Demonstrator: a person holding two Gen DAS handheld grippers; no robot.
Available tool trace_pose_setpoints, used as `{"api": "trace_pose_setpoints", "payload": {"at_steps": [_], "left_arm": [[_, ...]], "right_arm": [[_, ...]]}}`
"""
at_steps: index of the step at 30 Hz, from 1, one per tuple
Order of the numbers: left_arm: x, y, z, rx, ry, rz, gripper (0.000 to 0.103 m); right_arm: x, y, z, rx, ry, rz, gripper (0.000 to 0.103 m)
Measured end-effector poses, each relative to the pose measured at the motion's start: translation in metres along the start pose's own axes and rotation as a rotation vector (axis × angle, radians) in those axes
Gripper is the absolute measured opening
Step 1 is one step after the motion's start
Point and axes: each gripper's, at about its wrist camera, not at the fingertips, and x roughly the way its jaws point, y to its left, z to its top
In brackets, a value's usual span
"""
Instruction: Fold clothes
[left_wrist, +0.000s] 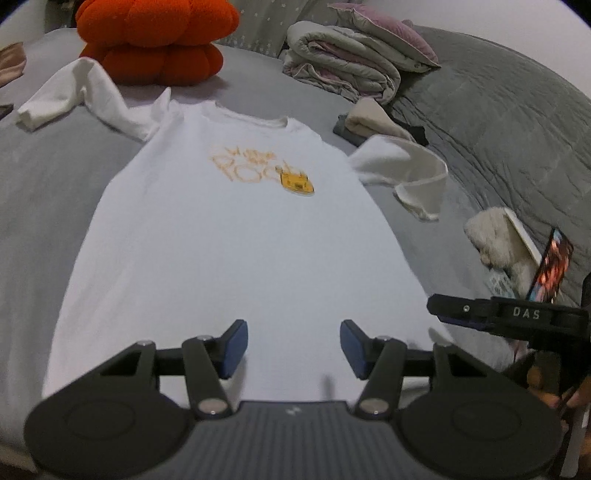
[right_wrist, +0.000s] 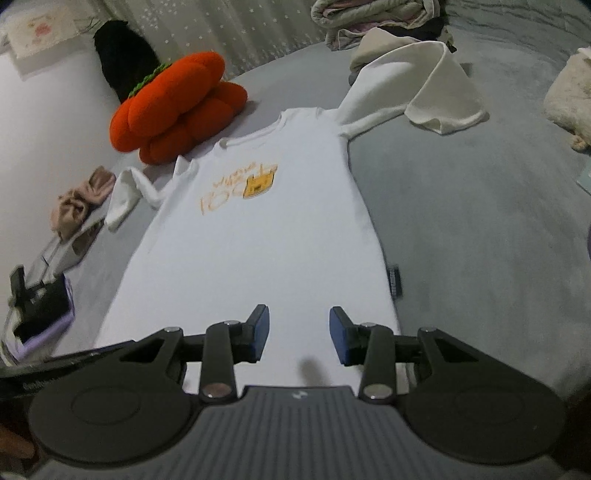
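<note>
Lying face-up and smoothed flat along the grey bed (left_wrist: 55, 177), the white long-sleeved cotton shirt with an orange print (left_wrist: 236, 236) is spread ready for folding, both sleeves flung outward. The left gripper (left_wrist: 293, 349) and right gripper (right_wrist: 298, 336) hover over its hem near the bed's front edge, jaws parted and holding nothing.

- I'm looking across a bed with a smooth grey sheet (left_wrist: 44, 177).
- A quilted grey cover (left_wrist: 509, 122) is bunched along its right side.
- Pale wall (right_wrist: 44, 122) on the left, star-dotted curtain (right_wrist: 229, 33) behind, dim even light.

My left gripper (left_wrist: 293, 349) and right gripper (right_wrist: 298, 334) both angle downward, blue pads parted, nothing between them.
</note>
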Motion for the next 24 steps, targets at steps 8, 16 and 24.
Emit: {"api": "trace_pose_setpoints", "payload": {"at_steps": [8,16,24], "left_arm": [[0.009,0.027,0.068,-0.046,-0.08,0.075,0.057],[0.042,0.081,0.121,-0.194,-0.116,0.129,0.057],[0.083,0.15,0.144,-0.387,-0.209,0.183,0.054]], "right_arm": [[0.012,-0.008,0.072,0.016,-0.022,-0.014,0.041],[0.048,-0.014,0.111,0.02,-0.006,-0.015,0.041],[0.102,-0.04,0.144,0.098,0.023,-0.041,0.041]]}}
